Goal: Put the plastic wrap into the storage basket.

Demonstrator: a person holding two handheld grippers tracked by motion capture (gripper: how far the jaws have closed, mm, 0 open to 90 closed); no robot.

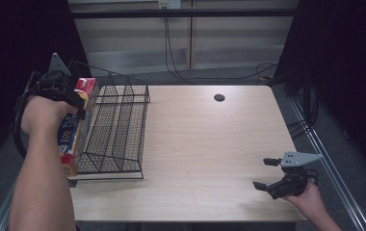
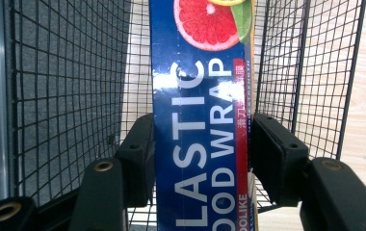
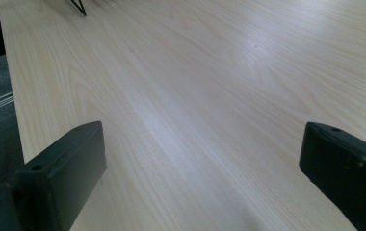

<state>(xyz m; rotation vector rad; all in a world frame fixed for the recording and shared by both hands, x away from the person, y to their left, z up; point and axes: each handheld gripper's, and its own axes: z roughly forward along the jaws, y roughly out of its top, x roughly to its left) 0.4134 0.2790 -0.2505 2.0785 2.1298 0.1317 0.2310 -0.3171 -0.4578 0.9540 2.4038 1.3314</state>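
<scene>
My left gripper (image 1: pixel 77 103) is shut on a long blue box of plastic food wrap (image 1: pixel 77 127), held over the left edge of a black wire basket (image 1: pixel 118 127). In the left gripper view the box (image 2: pixel 200 120) runs up between both black pads, with a grapefruit picture at its top, and the basket mesh (image 2: pixel 70 96) lies behind it. My right gripper (image 1: pixel 264 173) stands open just above the table's front right corner, jaws pointing left. The right gripper view shows its wide-apart jaws with nothing between them over bare wood (image 3: pixel 195 96).
The pale wooden table (image 1: pixel 205 144) has a small dark round hole (image 1: pixel 219 97) near its far edge. The basket stands at the table's left side. Cables hang behind the table, and dark curtains flank both sides.
</scene>
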